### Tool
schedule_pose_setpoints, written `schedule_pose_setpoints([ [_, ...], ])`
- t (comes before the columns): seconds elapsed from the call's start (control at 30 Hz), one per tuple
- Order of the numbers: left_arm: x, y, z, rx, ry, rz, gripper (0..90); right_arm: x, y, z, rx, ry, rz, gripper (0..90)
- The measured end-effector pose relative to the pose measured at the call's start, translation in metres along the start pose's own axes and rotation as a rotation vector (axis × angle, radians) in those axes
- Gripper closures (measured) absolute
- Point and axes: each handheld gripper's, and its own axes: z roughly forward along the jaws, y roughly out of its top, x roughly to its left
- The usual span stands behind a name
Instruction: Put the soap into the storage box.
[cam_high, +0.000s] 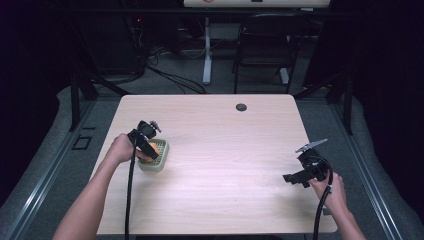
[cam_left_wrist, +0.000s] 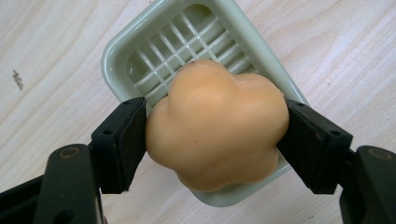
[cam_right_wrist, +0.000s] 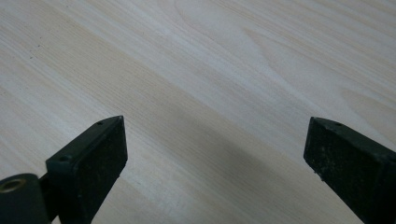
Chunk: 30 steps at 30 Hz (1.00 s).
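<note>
Left gripper view: left gripper (cam_left_wrist: 215, 142) clamps an orange soap (cam_left_wrist: 217, 135) just above the green dish (cam_left_wrist: 116, 51). Well right of the dish, right gripper (cam_right_wrist: 215, 154) gapes wide over the table (cam_right_wrist: 210, 60).

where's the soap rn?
The soap is clamped in the left gripper, just over the green dish. In the high view that is at the table's left side, near the person's left hand.
</note>
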Motion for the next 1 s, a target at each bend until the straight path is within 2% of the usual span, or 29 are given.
schedule_pose_setpoints([
  [0.4, -0.006, -0.002, -0.020, -0.015, 0.020, -0.007, 27.4, 0.000, 0.000, 0.000, 0.004, 0.004, -0.002, 5.8],
  [0.6, -0.008, -0.008, -0.030, -0.024, 0.016, -0.011, 27.4, 0.000, 0.000, 0.000, -0.002, 0.004, 0.002, 5.8],
  [1.0, -0.019, -0.024, -0.044, -0.034, 0.015, 0.006, 27.4, 0.000, 0.000, 0.000, 0.004, 0.005, -0.002, 5.8],
])
